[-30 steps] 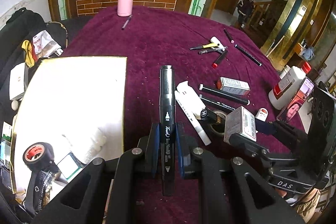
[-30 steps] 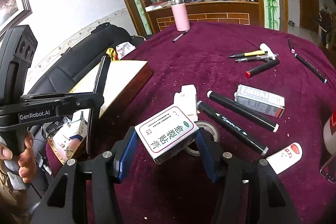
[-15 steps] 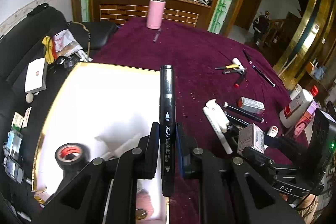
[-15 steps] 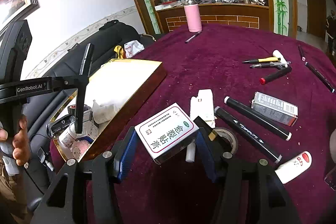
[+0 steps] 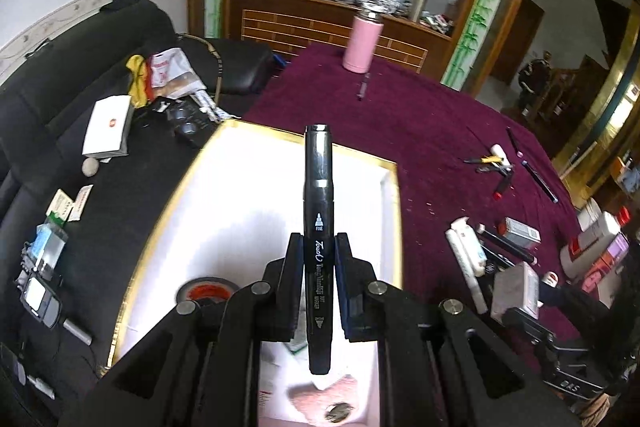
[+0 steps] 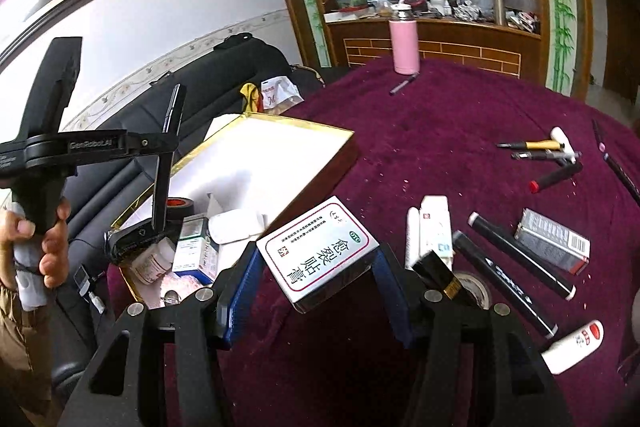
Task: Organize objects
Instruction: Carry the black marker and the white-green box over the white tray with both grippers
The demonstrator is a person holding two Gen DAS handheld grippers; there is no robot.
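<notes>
My left gripper [image 5: 318, 259] is shut on a black marker [image 5: 318, 195] and holds it above the gold-rimmed white box [image 5: 248, 211]. The same gripper and marker [image 6: 166, 163] show at the left of the right wrist view, over the box [image 6: 280, 147]. My right gripper [image 6: 316, 267] is shut on a white medicine carton [image 6: 316, 249] above the maroon tablecloth, just right of the box. In the left wrist view that carton [image 5: 516, 287] is at the right.
The box holds a tape roll [image 6: 180, 205], small cartons and a bottle [image 6: 154, 263]. Markers [image 6: 516, 259], pens [image 6: 532, 147], a tube [image 6: 572, 347] and a grey carton [image 6: 552, 247] lie on the cloth. A pink flask [image 6: 405, 45] stands far back. A black sofa [image 5: 60, 155] is left.
My left gripper has carried the marker leftward from above the cloth to above the box. My right gripper with the carton has moved a little toward the box.
</notes>
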